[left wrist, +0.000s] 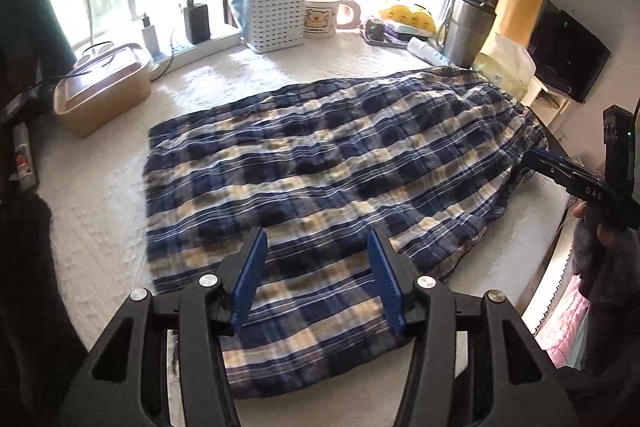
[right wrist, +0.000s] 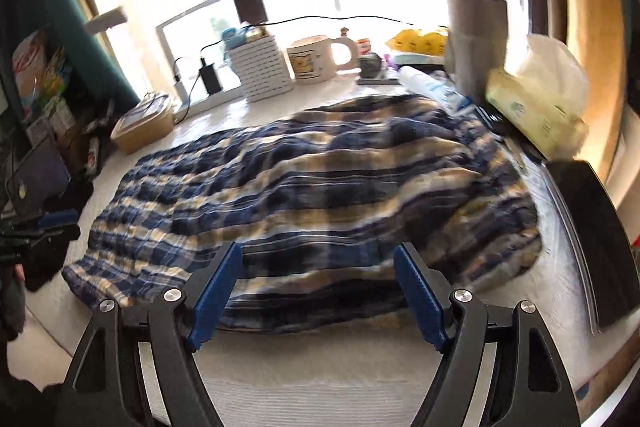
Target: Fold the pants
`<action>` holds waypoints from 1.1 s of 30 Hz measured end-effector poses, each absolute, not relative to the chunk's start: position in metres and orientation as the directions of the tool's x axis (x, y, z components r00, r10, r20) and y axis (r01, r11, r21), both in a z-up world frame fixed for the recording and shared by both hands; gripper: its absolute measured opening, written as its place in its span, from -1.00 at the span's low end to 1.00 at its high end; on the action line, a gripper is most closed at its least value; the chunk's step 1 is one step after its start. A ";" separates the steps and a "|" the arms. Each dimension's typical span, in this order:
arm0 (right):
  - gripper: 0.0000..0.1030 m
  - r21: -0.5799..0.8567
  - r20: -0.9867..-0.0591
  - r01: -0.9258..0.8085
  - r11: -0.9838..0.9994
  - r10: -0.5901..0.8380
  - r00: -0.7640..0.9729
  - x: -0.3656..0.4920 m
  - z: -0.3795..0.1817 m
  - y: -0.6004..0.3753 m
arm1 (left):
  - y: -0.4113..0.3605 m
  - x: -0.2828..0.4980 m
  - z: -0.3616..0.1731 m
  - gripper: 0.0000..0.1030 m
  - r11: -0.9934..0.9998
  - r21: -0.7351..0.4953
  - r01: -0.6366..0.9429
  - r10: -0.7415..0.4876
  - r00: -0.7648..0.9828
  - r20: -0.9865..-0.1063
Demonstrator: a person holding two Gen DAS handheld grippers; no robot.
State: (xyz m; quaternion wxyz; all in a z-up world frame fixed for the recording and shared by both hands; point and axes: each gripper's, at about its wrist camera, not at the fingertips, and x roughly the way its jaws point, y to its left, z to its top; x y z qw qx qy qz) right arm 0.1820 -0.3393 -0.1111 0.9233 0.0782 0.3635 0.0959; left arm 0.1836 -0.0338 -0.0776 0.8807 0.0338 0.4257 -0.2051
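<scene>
Both tools gaping, left tool [left wrist: 317,241], right tool [right wrist: 318,255], above pants [left wrist: 320,155]

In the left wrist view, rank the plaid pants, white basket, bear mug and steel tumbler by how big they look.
1. plaid pants
2. white basket
3. steel tumbler, close to the basket, so unsure
4. bear mug

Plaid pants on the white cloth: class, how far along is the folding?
Done: the plaid pants lie on the white cloth as one doubled, roughly flat panel. In hand: nothing; the left tongs and right tongs both hover open over the near edge, gripping no fabric. Left: at least one more fold across the length, probably.
</scene>
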 end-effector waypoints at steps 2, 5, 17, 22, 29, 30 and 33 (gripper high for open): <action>0.56 0.228 -0.655 -0.082 0.970 0.215 0.724 0.179 -0.113 -0.357 | -0.052 0.192 -0.078 0.01 0.904 -0.119 0.410 -0.344 0.535 -0.772; 0.56 0.264 -0.657 -0.068 0.962 0.231 0.718 0.175 -0.119 -0.374 | -0.080 0.204 -0.076 0.01 0.885 -0.114 0.452 -0.363 0.514 -0.777; 0.56 0.339 -0.585 -0.045 0.940 0.248 0.772 0.165 -0.102 -0.414 | -0.204 0.257 -0.072 0.01 0.773 -0.074 0.630 -0.428 0.432 -0.794; 0.56 0.369 -0.616 0.007 0.929 0.238 0.751 0.167 -0.115 -0.436 | -0.230 0.289 -0.099 0.01 0.781 -0.124 0.612 -0.420 0.368 -0.829; 0.56 0.400 -0.641 0.036 0.916 0.252 0.725 0.172 -0.133 -0.445 | -0.258 0.305 -0.129 0.10 0.774 -0.087 0.627 -0.376 0.345 -0.860; 0.56 0.400 -0.643 0.039 0.916 0.250 0.724 0.173 -0.134 -0.446 | -0.259 0.305 -0.128 0.10 0.780 -0.083 0.620 -0.365 0.344 -0.865; 0.56 0.397 -0.649 0.052 0.916 0.240 0.722 0.173 -0.134 -0.445 | -0.255 0.300 -0.120 0.10 0.780 -0.106 0.617 -0.383 0.336 -0.861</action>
